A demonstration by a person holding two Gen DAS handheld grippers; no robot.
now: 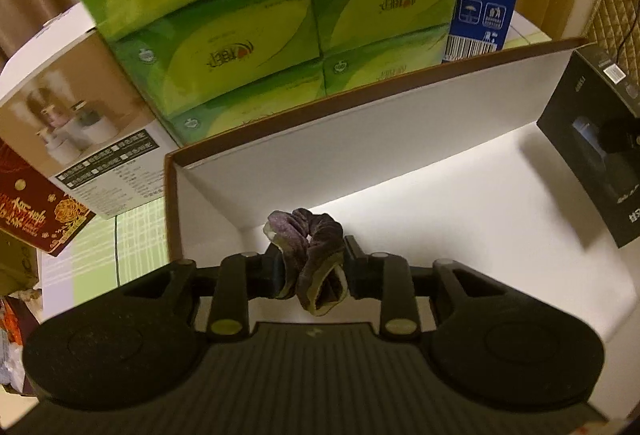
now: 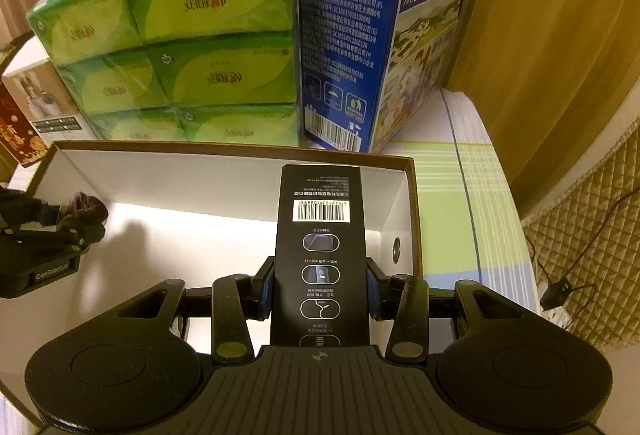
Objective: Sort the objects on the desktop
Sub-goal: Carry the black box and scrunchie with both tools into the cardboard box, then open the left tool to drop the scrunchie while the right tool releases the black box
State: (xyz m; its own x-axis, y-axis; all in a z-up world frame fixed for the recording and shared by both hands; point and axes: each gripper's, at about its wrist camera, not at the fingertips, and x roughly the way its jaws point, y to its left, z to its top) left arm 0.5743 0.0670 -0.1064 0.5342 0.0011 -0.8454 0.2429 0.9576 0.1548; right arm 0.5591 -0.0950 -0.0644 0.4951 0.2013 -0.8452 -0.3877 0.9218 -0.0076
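**Both grippers loaded above the open tray box**

The left gripper [image 1: 310, 267] has a dark purple velvet scrunchie [image 1: 316, 255] between its jaws, fabric bunched against both pads; whether the pads still press on it cannot be told. It hangs over the white-lined, brown-edged cardboard box [image 1: 360, 123], near the left inner wall. The right gripper [image 2: 320, 287] is clamped on a tall black rectangular carton with a barcode [image 2: 320, 235], held upright above the same box's right half. Behind the box stand stacked green tissue packs [image 2: 208, 67] and, beside them, a blue milk carton case [image 2: 360, 35].
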